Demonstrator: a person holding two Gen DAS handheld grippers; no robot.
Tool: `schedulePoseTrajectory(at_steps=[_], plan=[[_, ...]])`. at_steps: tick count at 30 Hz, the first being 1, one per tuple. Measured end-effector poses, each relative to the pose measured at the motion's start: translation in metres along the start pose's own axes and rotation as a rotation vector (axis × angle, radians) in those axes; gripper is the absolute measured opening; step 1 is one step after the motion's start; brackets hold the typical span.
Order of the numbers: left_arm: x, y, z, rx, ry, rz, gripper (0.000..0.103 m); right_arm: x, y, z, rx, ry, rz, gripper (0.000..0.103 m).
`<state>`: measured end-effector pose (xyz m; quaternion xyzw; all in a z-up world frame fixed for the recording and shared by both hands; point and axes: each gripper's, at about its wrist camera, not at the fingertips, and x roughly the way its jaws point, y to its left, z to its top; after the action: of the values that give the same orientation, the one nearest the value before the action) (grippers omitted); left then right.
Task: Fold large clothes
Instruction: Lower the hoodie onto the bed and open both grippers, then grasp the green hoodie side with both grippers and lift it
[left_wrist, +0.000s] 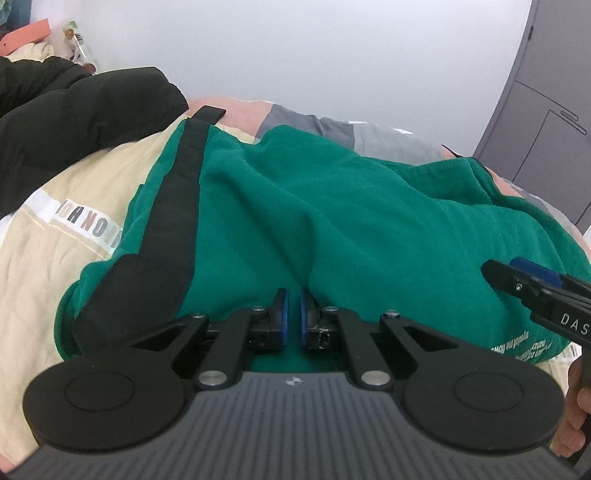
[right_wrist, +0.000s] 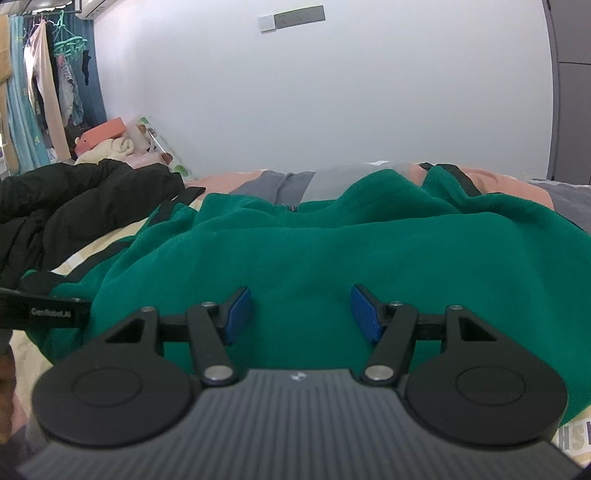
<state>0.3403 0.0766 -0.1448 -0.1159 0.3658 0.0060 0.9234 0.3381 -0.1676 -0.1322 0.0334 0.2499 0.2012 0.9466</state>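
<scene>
A bed (left_wrist: 44, 280) with a cream quilt cover fills the lower part of both views, and a plain white wall (right_wrist: 332, 110) stands behind it. On the bed lies the task's thing, a large green fleece garment (left_wrist: 332, 206) with a black stripe (left_wrist: 181, 192) along one side; it is spread across the middle of the bed but is wrinkled and not yet flat. A black padded jacket (left_wrist: 74, 110) is heaped to the left of it, touching the green cloth's far corner.

The left gripper (left_wrist: 293, 317) is pressed nearly closed at the near edge of the green garment, and a fold of the fleece seems to be pinched between its blue pads (left_wrist: 282, 314). The right gripper (right_wrist: 301, 314) hangs over the same garment with its jaws half wide and nothing between them; the cloth lies below, not gripped.

I judge that the step in hand is taking hold of the near edge with both tools, before a fold. The next move calls for the right gripper to go down to the hem and close on it, well apart from the left one, so the cloth can be lifted evenly.
</scene>
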Motion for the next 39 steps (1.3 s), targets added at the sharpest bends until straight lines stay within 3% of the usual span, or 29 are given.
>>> schedulePoseTrajectory(at_steps=[11, 13, 15, 17, 21, 23, 26, 30, 32, 34, 39], plan=[[-0.052, -0.006, -0.006, -0.017, -0.094, 0.013, 0.011, -0.039, 0.002, -0.005, 0.071, -0.041, -0.009, 0.063], [-0.064, -0.006, -0.012, -0.046, -0.104, 0.001, 0.016, -0.051, -0.001, -0.006, 0.112, -0.035, 0.002, 0.063], [-0.075, -0.007, -0.020, -0.074, -0.111, -0.016, 0.032, -0.062, -0.003, -0.008, 0.155, -0.027, 0.002, 0.063], [-0.087, -0.010, -0.028, -0.082, -0.124, -0.015, 0.041, -0.071, -0.005, -0.010, 0.185, -0.010, -0.004, 0.063], [-0.103, -0.007, -0.040, -0.152, -0.117, -0.022, 0.055, -0.084, -0.015, -0.019, 0.276, 0.022, -0.031, 0.064], [-0.108, -0.002, -0.044, -0.212, -0.115, -0.042, 0.067, -0.087, -0.023, -0.026, 0.356, 0.040, -0.016, 0.077], [-0.108, 0.008, -0.048, -0.304, -0.105, -0.091, 0.084, -0.085, -0.033, -0.036, 0.448, 0.084, -0.002, 0.080], [-0.094, 0.026, -0.050, -0.408, -0.073, -0.135, 0.086, -0.070, -0.049, -0.045, 0.586, 0.151, 0.033, 0.081], [-0.083, 0.036, -0.053, -0.472, -0.029, -0.174, 0.086, -0.064, -0.058, -0.049, 0.664, 0.161, 0.053, 0.099], [-0.075, 0.043, -0.057, -0.524, -0.002, -0.193, 0.087, -0.061, -0.067, -0.055, 0.754, 0.154, 0.091, 0.103], [-0.067, 0.044, -0.057, -0.526, 0.015, -0.121, 0.093, -0.046, -0.079, -0.065, 0.902, 0.159, 0.109, 0.103]])
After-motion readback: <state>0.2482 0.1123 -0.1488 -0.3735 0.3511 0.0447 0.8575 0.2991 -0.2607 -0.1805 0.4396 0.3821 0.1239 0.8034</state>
